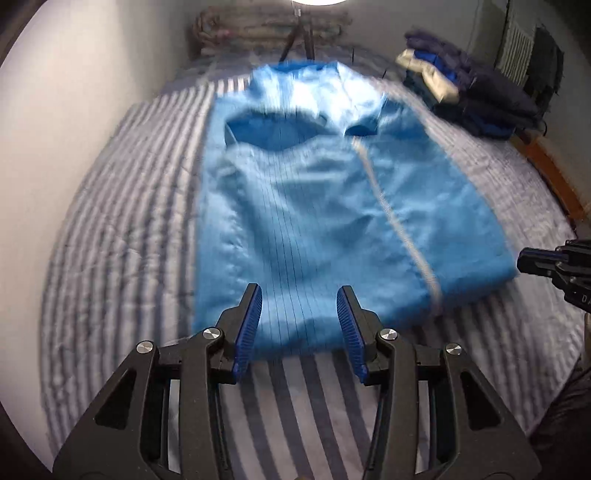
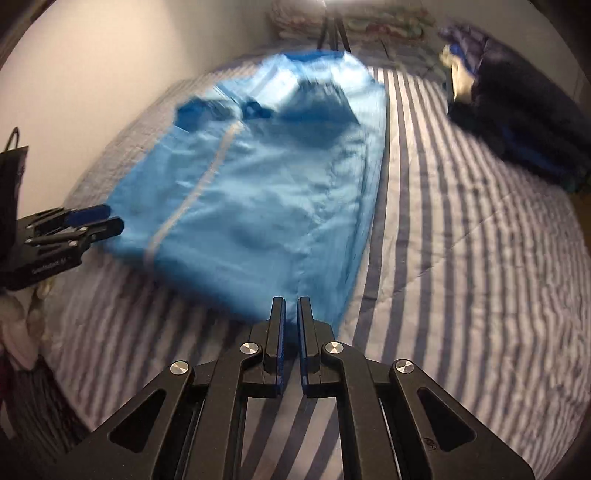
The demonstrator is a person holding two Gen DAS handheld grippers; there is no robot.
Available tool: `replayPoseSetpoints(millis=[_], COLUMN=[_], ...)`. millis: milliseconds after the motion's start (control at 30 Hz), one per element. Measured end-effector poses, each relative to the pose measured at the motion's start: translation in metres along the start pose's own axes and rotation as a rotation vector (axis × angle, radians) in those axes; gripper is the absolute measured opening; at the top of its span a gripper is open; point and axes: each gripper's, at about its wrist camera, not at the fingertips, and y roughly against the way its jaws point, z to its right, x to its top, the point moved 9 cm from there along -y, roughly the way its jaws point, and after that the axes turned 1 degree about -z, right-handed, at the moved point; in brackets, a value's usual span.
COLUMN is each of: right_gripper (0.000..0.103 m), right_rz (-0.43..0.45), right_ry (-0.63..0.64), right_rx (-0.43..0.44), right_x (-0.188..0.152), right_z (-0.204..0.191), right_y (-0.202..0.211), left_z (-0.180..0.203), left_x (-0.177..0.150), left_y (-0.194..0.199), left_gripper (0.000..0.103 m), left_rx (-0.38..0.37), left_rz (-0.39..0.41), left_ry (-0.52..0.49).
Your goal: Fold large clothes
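1. writing first: the only lettering sits on the body of each gripper as seen from the other's camera, a white line on the black housing, too blurred and cut off to read.
2. far left of the right wrist view, a dark bag (image 2: 13, 177) with a thin loop handle stands against the wall; what is in it does not show.
3. just right of the bag, the left gripper (image 2: 107, 218) pokes in from the edge, near the blue garment's near left corner, not touching it.
4. in its own view the left gripper (image 1: 299, 295) hangs with jaws apart, blue ribbed pads (image 1: 251, 325) either side of the hem, nothing between them.
5. centre stage, the blue garment (image 1: 317, 206) lies flat on the striped bedspread (image 1: 122, 229), a pale zip line running down its length, collar end away from the cameras.
6. the right gripper (image 2: 291, 306) is down at the garment's near right edge, jaws nearly together with a thin slit between the pads; whether a fold of cloth is pinched there i cannot tell.
7. to the right, well apart from the garment, a stack of folded dark clothes (image 2: 517, 125) sits on the bedspread, with a cream piece and a bright blue one among them.
8. at the back, patterned pillows (image 1: 266, 29) lie against the wall, dark tripod legs (image 1: 299, 40) in front.
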Motion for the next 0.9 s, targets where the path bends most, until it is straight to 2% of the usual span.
replayPoseSetpoints(millis=[133,200,233,300,433,500,567,667,767,900], right_gripper=[0.009,0.022,0.025,0.034,0.041,0.062,0.066,0.066,0.077,0.078], right_rz=[0.088,0.134,0.164,0.207,0.25,0.277,0.313,0.348,0.384,0.415], right_ry=[0.023,0.019,0.018,0.026,0.055,0.063,0.063,0.062,0.07,0.123], right_rx=[-0.043,-0.068,-0.089,-0.117,-0.183,-0.213,-0.232,-0.237,-0.26,-0.282], right_x=[0.006,0.012,0.015,0.022,0.032,0.036,0.037,0.038,0.039,0.05], right_z=[-0.008,-0.011,-0.012,-0.018,-0.03,-0.036,-0.042,-0.046,-0.049,-0.053], right_y=[0.051,0.077,0.091,0.113,0.153,0.174,0.194,0.218,0.236,0.249], left_z=[0.0,0.0,0.0,-0.003,-0.005,-0.006,-0.004,0.003,0.01,0.014], left_x=[0.011,0.017,0.019,0.025,0.039,0.046,0.05,0.059,0.069,0.085], left_y=[0.051,0.079,0.088,0.112,0.161,0.184,0.203,0.227,0.237,0.244], left_gripper=[0.045,0.045,0.045,0.053,0.056,0.063,0.078,0.082,0.087,0.088], left_rx=[0.007,0.002,-0.001,-0.01,-0.033,-0.031,-0.035,-0.044,-0.035,-0.036], left_rz=[0.084,0.13,0.144,0.175,0.237,0.267,0.297,0.33,0.34,0.356], left_ry=[0.003,0.015,0.021,0.04,0.068,0.074,0.078,0.064,0.038,0.026])
